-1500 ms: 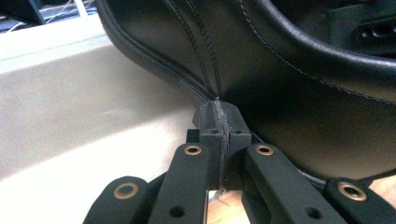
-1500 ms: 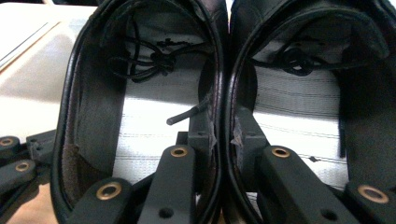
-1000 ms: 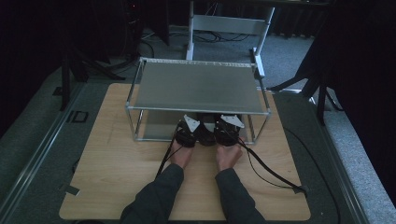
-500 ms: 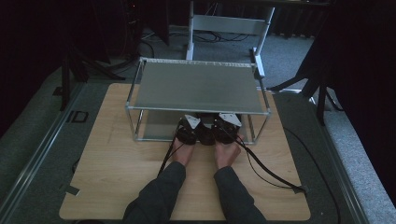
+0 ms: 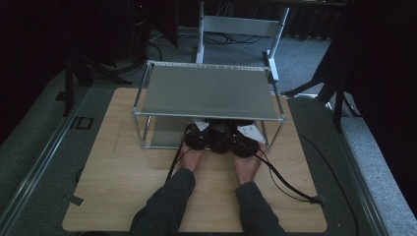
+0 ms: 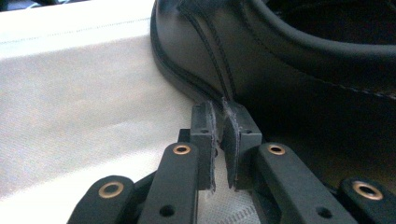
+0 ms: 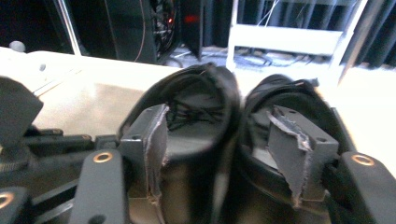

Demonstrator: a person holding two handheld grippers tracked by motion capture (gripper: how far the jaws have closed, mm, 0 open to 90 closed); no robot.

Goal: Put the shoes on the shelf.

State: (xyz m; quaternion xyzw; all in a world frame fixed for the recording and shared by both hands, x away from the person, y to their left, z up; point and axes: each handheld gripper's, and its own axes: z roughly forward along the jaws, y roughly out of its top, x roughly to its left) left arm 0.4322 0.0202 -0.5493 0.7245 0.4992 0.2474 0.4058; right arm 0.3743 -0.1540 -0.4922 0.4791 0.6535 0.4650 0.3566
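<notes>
Two black leather shoes stand side by side on the lower level of a metal shelf rack (image 5: 206, 91). In the right gripper view, my right gripper (image 7: 224, 126) straddles their touching heel collars. One pad (image 7: 156, 140) is inside the left shoe (image 7: 196, 88) and the other is inside the right shoe (image 7: 289, 93). Its jaws have just been opening and neither pad presses on the leather. My left gripper (image 6: 219, 109) points at the side of a shoe (image 6: 289, 70). Its jaws have just been opening to a narrow gap with nothing between them. Both grippers (image 5: 196, 137) (image 5: 244, 142) sit at the rack's front edge.
The rack stands on a wooden table (image 5: 123, 172) and its top sheet hangs low over both grippers. Thin corner posts (image 5: 143, 132) stand on either side. Cables (image 5: 280, 179) trail across the table to the right. A white frame (image 5: 236, 24) stands on the floor behind.
The right hand has shifted slightly right and back toward the table's front. The left hand has stayed in place.
</notes>
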